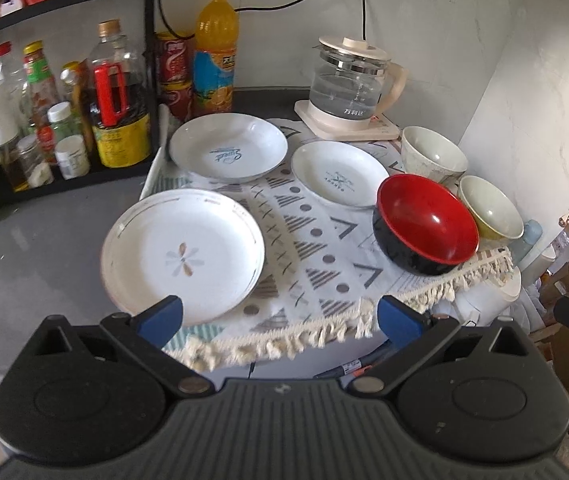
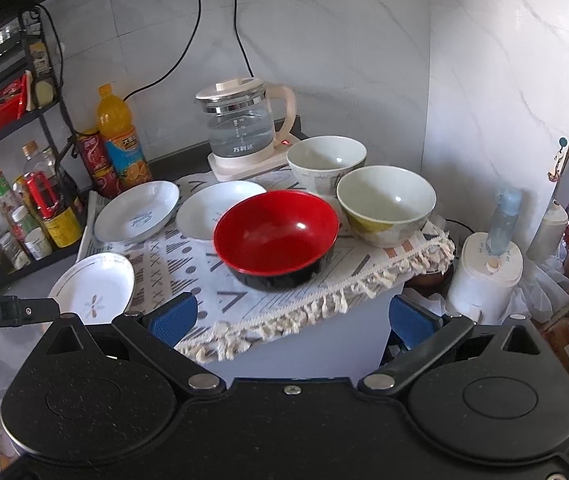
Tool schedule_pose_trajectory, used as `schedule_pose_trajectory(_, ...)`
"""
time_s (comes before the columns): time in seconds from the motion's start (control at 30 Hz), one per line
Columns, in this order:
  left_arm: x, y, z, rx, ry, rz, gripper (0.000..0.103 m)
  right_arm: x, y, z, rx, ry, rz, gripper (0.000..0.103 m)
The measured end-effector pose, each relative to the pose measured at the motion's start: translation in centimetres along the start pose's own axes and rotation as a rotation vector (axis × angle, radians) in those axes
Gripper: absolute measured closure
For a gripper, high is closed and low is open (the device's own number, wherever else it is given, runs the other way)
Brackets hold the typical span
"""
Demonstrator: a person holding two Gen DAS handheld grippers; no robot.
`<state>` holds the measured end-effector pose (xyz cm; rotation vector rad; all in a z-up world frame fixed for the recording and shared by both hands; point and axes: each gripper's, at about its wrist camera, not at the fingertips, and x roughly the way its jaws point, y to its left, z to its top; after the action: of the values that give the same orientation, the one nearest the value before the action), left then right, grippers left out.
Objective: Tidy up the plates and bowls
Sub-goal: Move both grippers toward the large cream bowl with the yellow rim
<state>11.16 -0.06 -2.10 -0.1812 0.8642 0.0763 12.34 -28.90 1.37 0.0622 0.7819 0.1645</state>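
On the patterned cloth (image 1: 316,248) w/ fringe, plates (image 1: 182,254) & bowls (image 2: 278,236) are sitting by a kettle (image 2: 244,128). We're holding both tongs, left (image 1: 280,318) & right (image 2: 292,316), wide open, empty.

The glass kettle (image 1: 351,84) is showing three Chinese signs, 万利达, in white near its bottom, with a row of small number marks above them that are too tiny to read. The far plate (image 1: 228,148) is carrying blue curly writing, too loopy to read. A black bar (image 2: 8,311) at the left edge of the right view is showing "nRobot.AI".
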Motion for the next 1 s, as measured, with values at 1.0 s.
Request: schedule_pose_trajectory(1.0,14.4,-2.8,14.5,0.093,0.081,-0.151,0.003,12.3,-2.0,8.2,0.155,0.048,-0.122,0.000)
